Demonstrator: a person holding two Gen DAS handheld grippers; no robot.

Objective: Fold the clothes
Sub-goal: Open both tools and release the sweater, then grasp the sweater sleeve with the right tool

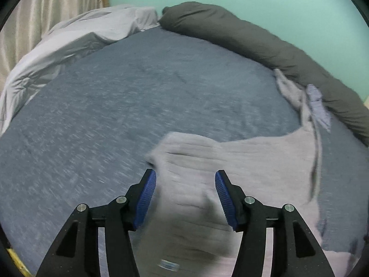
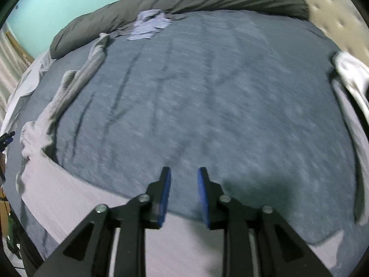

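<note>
A pale grey ribbed knit garment [image 1: 253, 161] lies spread on the blue-grey bed sheet [image 1: 115, 115]. One of its sleeves [image 2: 76, 80] trails toward the far side. My left gripper [image 1: 185, 173] hovers over the garment's near corner. Its blue pads [image 1: 147, 198] stand wide apart, with the cloth below them and not pinched. In the right wrist view the garment [image 2: 69, 196] fills the lower left. My right gripper [image 2: 184, 169] is above the garment's edge and the bare sheet [image 2: 230, 92]. Its jaws stand a narrow gap apart with nothing between them. Both views are blurred by motion.
A dark grey bolster [image 1: 253, 37] runs along the far side by the teal wall. Beside it lies a small blue striped cloth [image 2: 150, 25]. A pale rumpled cover [image 1: 69, 41] sits at the left, and a white cloth [image 2: 350, 73] at the right edge.
</note>
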